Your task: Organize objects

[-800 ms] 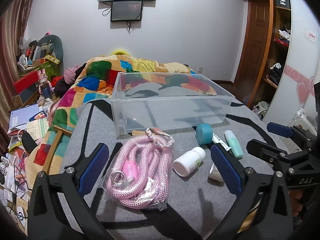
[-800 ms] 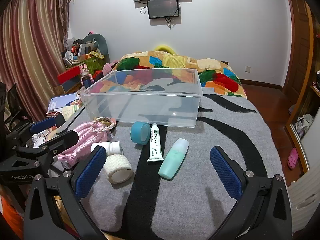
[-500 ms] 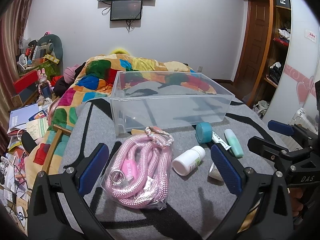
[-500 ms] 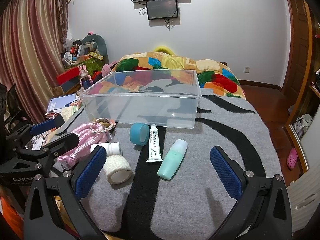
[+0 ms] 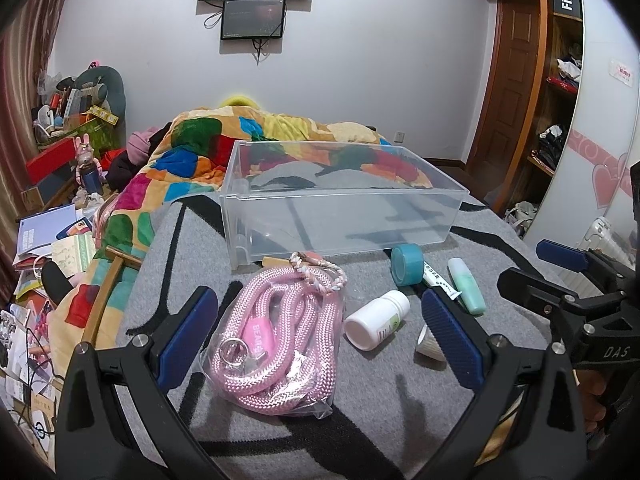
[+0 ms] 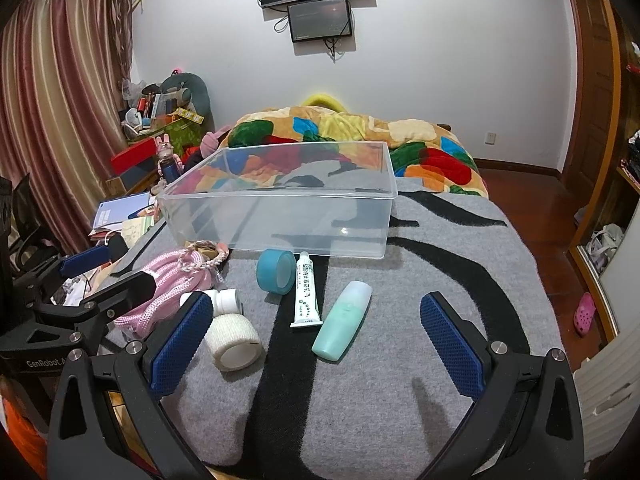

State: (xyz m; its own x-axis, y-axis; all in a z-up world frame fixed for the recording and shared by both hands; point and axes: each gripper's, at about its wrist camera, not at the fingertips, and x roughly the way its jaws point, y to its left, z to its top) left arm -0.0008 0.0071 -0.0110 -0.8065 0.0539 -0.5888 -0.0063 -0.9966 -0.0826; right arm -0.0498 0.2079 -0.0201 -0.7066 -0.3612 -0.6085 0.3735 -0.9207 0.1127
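A clear plastic bin stands empty on the grey and black blanket. In front of it lie a bagged pink rope, a white pill bottle, a blue tape roll, a white tube, a mint green bottle and a white bandage roll. My left gripper is open above the rope. My right gripper is open over the tube and green bottle.
A colourful quilt lies behind the bin. Clutter, papers and boxes fill the floor to the left. A wooden door and shelves stand on the right. The blanket's right edge drops to a wood floor.
Both grippers have drifted slightly forward and stay open. No object has moved.
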